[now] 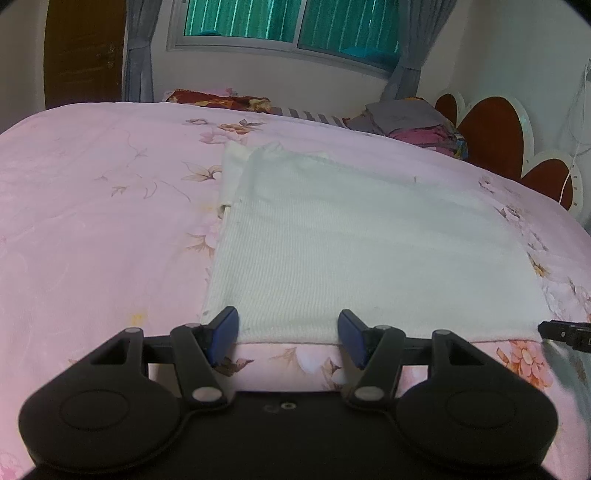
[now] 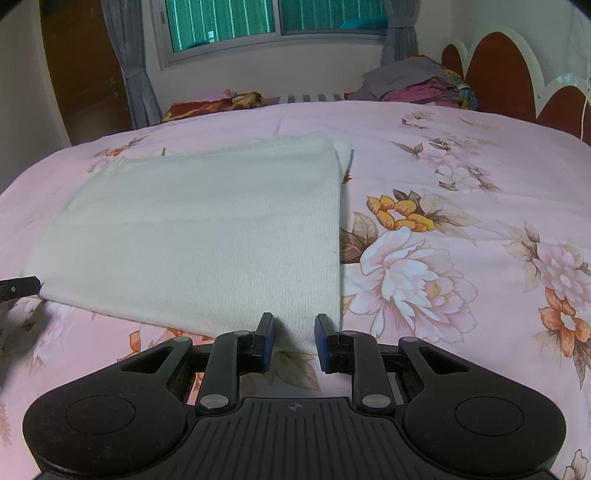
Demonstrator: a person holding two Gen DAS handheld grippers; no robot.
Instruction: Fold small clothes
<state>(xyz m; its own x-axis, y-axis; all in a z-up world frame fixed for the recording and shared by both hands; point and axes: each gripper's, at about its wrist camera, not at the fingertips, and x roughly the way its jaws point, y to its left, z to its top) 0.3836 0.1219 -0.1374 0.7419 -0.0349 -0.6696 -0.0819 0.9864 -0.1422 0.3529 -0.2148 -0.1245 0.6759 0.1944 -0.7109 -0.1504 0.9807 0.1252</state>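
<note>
A white ribbed knit garment (image 1: 351, 236) lies flat on the pink flowered bedsheet (image 1: 92, 221), folded into a rough rectangle. My left gripper (image 1: 288, 332) is open at the garment's near left hem, its blue pads (image 1: 225, 332) on either side of the edge with nothing between them. In the right wrist view the same garment (image 2: 207, 229) lies to the left of centre. My right gripper (image 2: 293, 341) is open, jaws fairly narrow, around the near right corner of the hem. Each gripper's tip shows at the edge of the other's view.
A pile of folded coloured clothes (image 2: 417, 85) sits at the far side of the bed by the red scalloped headboard (image 2: 498, 70). A red patterned pillow (image 1: 218, 98) lies under the window (image 1: 288, 22). A brown door (image 1: 83, 55) stands far left.
</note>
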